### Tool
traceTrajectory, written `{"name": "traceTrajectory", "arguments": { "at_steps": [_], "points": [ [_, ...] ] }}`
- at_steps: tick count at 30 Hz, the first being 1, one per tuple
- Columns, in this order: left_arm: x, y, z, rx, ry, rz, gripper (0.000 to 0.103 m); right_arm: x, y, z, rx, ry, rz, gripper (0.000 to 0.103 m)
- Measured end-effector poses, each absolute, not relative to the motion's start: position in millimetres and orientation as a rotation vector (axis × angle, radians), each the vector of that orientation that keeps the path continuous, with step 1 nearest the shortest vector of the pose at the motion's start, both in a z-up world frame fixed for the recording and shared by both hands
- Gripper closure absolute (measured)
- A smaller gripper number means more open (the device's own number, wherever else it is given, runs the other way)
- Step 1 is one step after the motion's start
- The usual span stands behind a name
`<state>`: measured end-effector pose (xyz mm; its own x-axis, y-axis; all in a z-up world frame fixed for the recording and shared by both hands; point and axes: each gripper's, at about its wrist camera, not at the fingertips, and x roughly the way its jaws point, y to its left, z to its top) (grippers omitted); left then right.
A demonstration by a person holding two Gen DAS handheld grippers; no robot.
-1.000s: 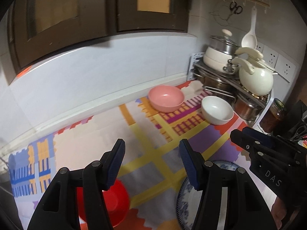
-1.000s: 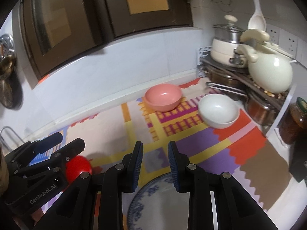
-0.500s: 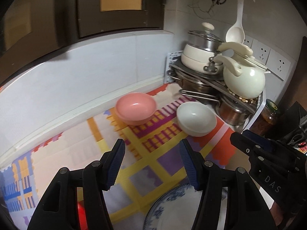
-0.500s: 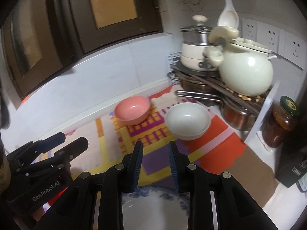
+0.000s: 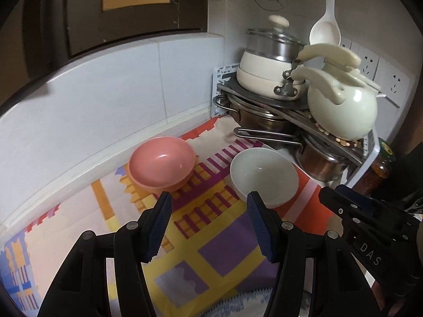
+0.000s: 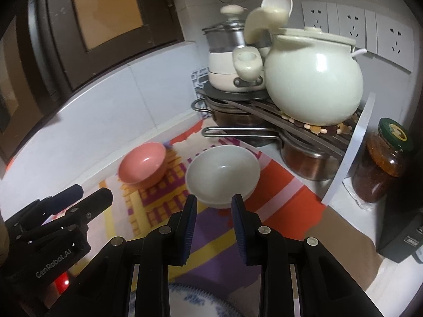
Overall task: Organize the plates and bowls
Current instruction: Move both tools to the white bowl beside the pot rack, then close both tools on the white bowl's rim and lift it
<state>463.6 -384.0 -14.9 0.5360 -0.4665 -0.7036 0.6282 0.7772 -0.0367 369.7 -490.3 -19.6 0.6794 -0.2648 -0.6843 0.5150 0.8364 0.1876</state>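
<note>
Overhead, left gripper (image 5: 208,198) ajar, right gripper (image 6: 213,203) narrower, empty.

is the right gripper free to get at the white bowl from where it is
Probably yes: the right gripper is open and empty, the white bowl lies just beyond its tips, and nothing lies between; the pink bowl stands clear.

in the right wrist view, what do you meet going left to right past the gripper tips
left gripper → pink bowl → white bowl → jar
</note>
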Motion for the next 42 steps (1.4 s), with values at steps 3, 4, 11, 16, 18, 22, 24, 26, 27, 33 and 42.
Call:
{"name": "traceTrajectory", "arguments": {
  "at_steps": [3,4,11,16,18,22,24,26,27,33,42],
  "points": [
    [472,-397,-24,0.242,0.773,-0.664,0.045,377,-501,-28,0.398,0.693,-0.475,0.075],
    [475,-403,-28,0.247,0.778,-0.668,0.045,379,-506,-33,0.409,0.691,-0.48,0.075],
    [493,-441,-51,0.283,0.801,-0.673,0.045,396,-526,-53,0.432,0.695,-0.509,0.075],
    [506,-462,-64,0.293,0.831,-0.684,0.045,414,-537,-70,0.448,0.719,-0.527,0.075],
    [514,-470,-72,0.299,0.842,-0.685,0.045,419,-540,-76,0.45,0.729,-0.534,0.075],
    [524,-484,-84,0.335,0.855,-0.682,0.046,430,-547,-91,0.446,0.755,-0.546,0.075],
    [528,-490,-91,0.349,0.868,-0.677,0.046,434,-549,-97,0.44,0.767,-0.546,0.075],
    [532,-494,-96,0.344,0.889,-0.686,0.047,438,-552,-103,0.436,0.778,-0.553,0.075],
    [534,-496,-100,0.342,0.9,-0.693,0.048,439,-553,-105,0.436,0.783,-0.552,0.075],
    [541,-507,-113,0.359,0.94,-0.695,0.055,444,-559,-116,0.445,0.808,-0.556,0.075],
    [548,-516,-127,0.372,0.985,-0.687,0.071,452,-562,-124,0.456,0.839,-0.542,0.08]
  ]
}}
